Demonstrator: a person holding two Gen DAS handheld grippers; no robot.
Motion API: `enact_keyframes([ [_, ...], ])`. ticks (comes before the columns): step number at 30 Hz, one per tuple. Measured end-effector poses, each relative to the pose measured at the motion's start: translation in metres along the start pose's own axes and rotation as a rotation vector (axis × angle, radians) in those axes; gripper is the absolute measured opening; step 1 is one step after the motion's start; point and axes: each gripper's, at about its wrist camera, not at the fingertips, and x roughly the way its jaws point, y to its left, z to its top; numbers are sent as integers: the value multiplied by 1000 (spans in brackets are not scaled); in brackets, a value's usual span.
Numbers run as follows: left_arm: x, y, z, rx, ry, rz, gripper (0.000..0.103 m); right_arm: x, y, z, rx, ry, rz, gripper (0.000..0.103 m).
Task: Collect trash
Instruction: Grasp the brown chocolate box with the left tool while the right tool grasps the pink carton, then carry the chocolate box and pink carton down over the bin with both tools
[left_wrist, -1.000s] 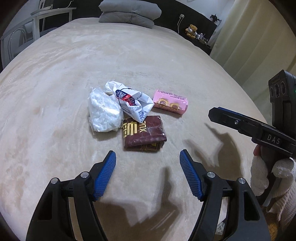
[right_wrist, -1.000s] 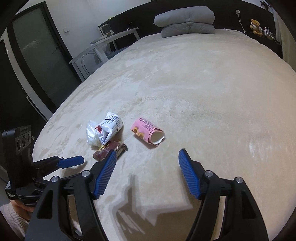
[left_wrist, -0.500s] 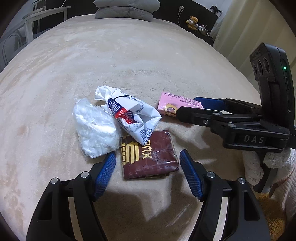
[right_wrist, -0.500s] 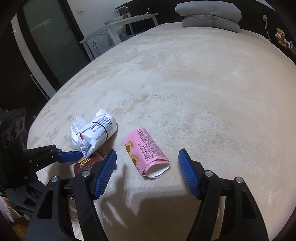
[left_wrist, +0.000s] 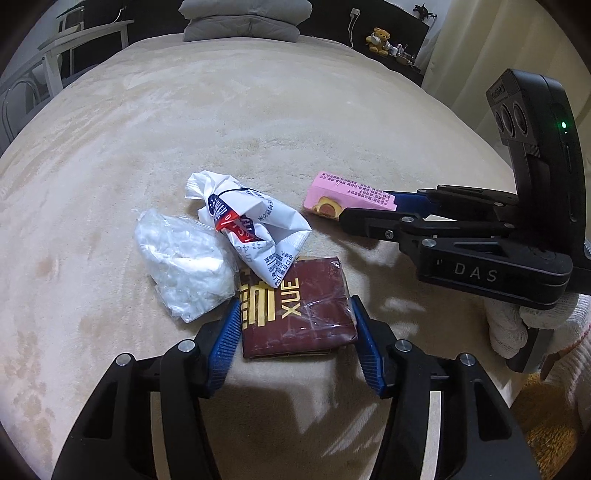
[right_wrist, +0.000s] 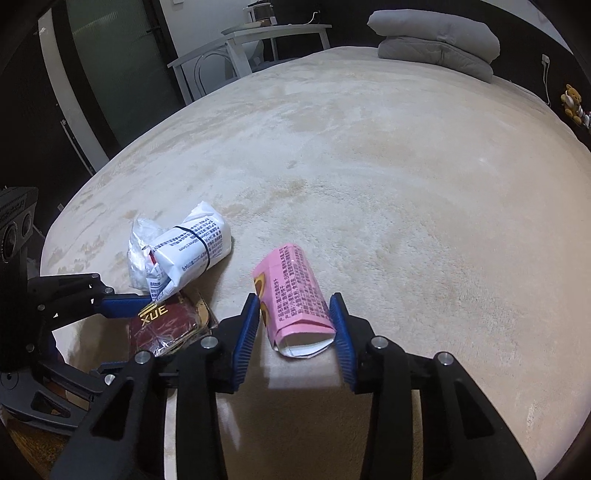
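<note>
Illumination was moderate and came from above. The grippers cast soft, multi-edged shadows on the beige blanket (left_wrist: 258, 122) directly below them. Specular glare marked the film of the maroon packet (left_wrist: 310, 306). Focus was sharp at centre. Fisheye distortion curved the bed outline, and black vignetting filled the corners. Background areas were dim.
</note>
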Motion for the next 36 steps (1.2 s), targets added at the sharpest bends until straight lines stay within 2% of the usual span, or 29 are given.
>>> enact_keyframes([
  [11, -17, -4, -7, -14, -37, -20, 56, -24, 3, -14, 15, -26, -16, 33],
  [20, -37, -16, -23, -29, -81, -46, 56, -58, 15, -33, 47, -61, -22, 33],
  [28, -60, -23, -39, -41, -129, -68, 56, -92, 26, -62, 87, -95, -32, 33],
  [36, -83, -23, -56, -48, -195, -72, 56, -127, 41, -93, 140, -146, -6, 33],
])
